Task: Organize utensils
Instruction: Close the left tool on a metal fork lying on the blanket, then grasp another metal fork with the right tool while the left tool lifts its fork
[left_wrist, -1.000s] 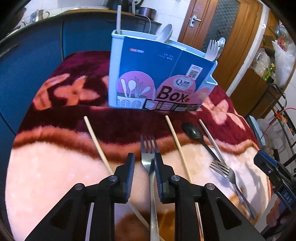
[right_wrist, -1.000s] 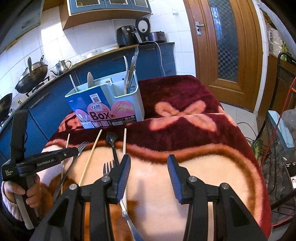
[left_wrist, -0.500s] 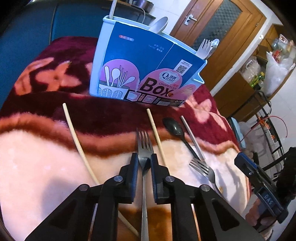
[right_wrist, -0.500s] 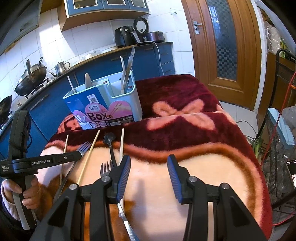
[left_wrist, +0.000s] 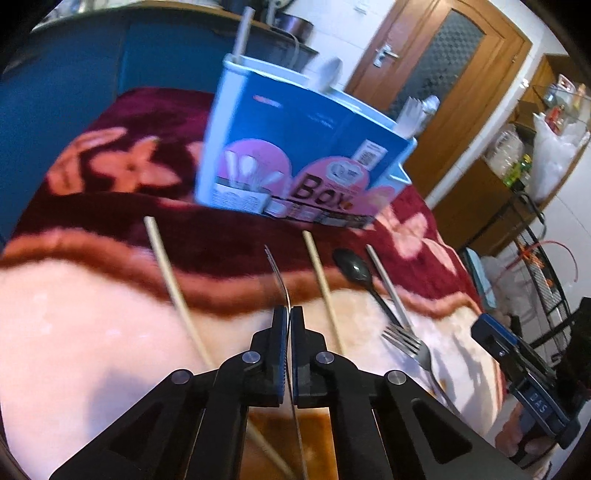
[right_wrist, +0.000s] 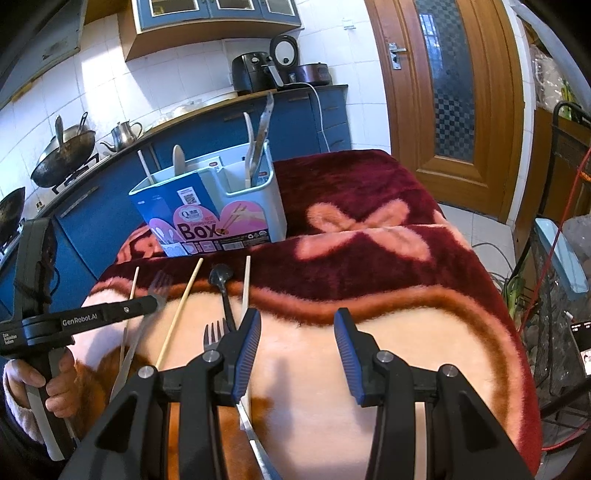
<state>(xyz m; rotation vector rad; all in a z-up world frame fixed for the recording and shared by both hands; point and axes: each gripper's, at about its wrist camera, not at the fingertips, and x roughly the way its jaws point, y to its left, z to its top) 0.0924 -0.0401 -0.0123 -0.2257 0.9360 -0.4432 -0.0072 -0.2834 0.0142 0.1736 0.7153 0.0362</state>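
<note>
The left gripper (left_wrist: 289, 319) had just been closing its jaws, which now pressed from both sides on the neck of a slim silver metal fork (left_wrist: 277, 275). The fork was turned on edge, its tines reaching out ahead of the jaws toward the blue and pink cardboard utensil box (left_wrist: 306, 147) standing further back on the plush maroon and peach flowered blanket (left_wrist: 92, 332). A pale wooden chopstick (left_wrist: 173, 284) lay to the left of the held fork, and another wooden chopstick (left_wrist: 322, 284) lay just to its right. Further right lay a black plastic spoon (left_wrist: 356, 273), a white chopstick (left_wrist: 389, 291) and a second silver fork (left_wrist: 406, 343).

The right gripper (right_wrist: 295, 343) hung with its blue-padded jaws partly apart and nothing between them, over the peach part of the blanket, just right of the second fork. In the right wrist view a hand (right_wrist: 40, 384) gripped the left gripper's handle.
</note>
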